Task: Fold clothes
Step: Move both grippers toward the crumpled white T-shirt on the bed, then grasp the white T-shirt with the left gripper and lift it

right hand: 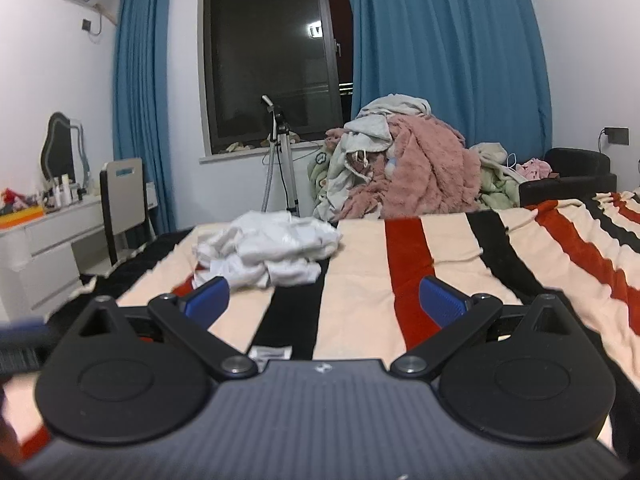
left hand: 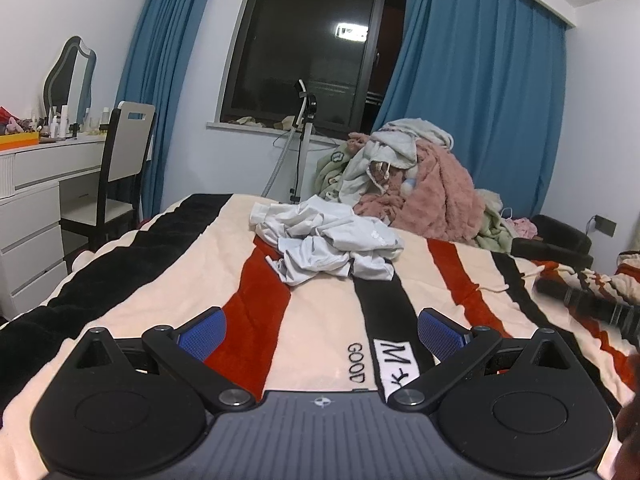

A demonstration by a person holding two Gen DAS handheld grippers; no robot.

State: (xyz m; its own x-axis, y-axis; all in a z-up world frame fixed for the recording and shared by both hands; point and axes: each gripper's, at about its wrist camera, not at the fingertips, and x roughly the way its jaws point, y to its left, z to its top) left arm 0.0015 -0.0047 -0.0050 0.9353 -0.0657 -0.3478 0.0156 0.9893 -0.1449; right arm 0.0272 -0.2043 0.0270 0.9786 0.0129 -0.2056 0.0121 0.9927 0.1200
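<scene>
A crumpled pale white garment lies in a heap on the striped blanket, well ahead of my left gripper. That gripper hovers low over the blanket, open, its blue pads wide apart with nothing between them. In the right wrist view the same garment sits ahead and to the left of my right gripper, which is also open and empty above the blanket. Part of the right gripper shows blurred at the right edge of the left wrist view.
A tall pile of pink, green and grey clothes rises past the bed's far edge by the blue curtains. A tripod stand stands under the window. A white dresser and chair are at left; a black seat at right.
</scene>
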